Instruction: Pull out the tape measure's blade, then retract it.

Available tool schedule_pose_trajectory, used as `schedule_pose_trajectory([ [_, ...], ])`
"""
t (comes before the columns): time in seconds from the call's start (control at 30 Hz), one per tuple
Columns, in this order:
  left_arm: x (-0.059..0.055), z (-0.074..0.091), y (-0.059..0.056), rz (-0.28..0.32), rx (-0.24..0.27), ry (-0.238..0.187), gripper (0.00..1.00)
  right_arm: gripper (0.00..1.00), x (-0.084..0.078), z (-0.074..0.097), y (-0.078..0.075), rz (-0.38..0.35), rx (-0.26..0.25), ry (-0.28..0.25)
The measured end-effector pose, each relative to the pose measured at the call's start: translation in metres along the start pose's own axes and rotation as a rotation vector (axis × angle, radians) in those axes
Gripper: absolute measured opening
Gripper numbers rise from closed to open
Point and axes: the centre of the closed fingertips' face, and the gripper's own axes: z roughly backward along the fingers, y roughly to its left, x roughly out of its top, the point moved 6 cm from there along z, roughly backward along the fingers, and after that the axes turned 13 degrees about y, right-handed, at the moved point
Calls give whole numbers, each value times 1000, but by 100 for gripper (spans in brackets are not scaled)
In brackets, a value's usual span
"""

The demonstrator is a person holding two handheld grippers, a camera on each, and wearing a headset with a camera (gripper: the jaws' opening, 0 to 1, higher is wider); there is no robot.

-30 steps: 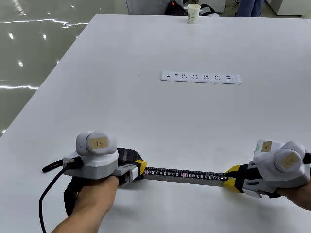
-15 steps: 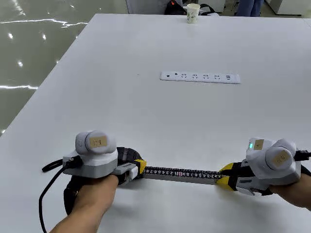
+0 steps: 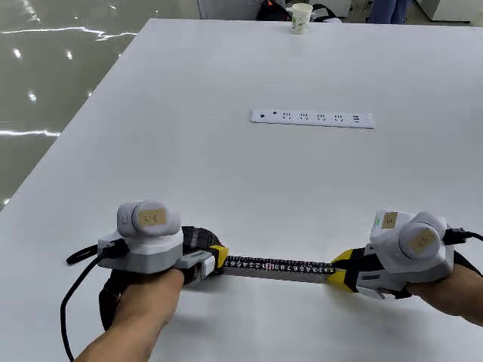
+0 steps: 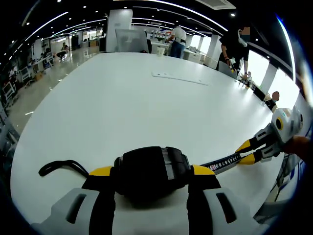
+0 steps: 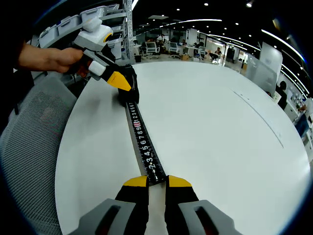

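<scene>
Fingers (image 4: pixel 101 171) of the left gripper (image 3: pixel 215 260) are clamped around the tape measure's black case (image 4: pixel 151 172), which is rested on the white bench (image 3: pixel 226 173) near its front edge. Left of the case, past the bench edge, a glossy floor (image 3: pixel 45 75) marked with light reflections is seen. From the case the blade (image 3: pixel 275 266) is drawn out flat along the bench to the right, numbered face up. Well beyond the case, a paper cup (image 3: pixel 301 19) is stood at the far edge, and a white power strip (image 3: pixel 312 118) is laid nearer, about mid-bench. At the blade's end away from the case, the right gripper (image 3: pixel 339 271) is closed narrowly on the tip. An open hall with ceiling lights (image 5: pixel 195 20) is shown around the bench, with people (image 4: pixel 178 36) standing beyond its far end.
</scene>
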Motion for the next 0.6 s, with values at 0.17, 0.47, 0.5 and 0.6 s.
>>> schedule_pose_trajectory([
  [0.17,0,0,0,2,0,-1,54,8,2,-2,1,-2,4,-4],
  [0.47,1,0,0,3,-2,0,54,8,8,-5,2,1,9,-6],
  [0.5,1,0,0,4,-3,0,54,8,8,-6,2,0,10,-7],
  [0.6,1,0,0,4,-4,0,54,8,11,-7,4,2,14,-9],
])
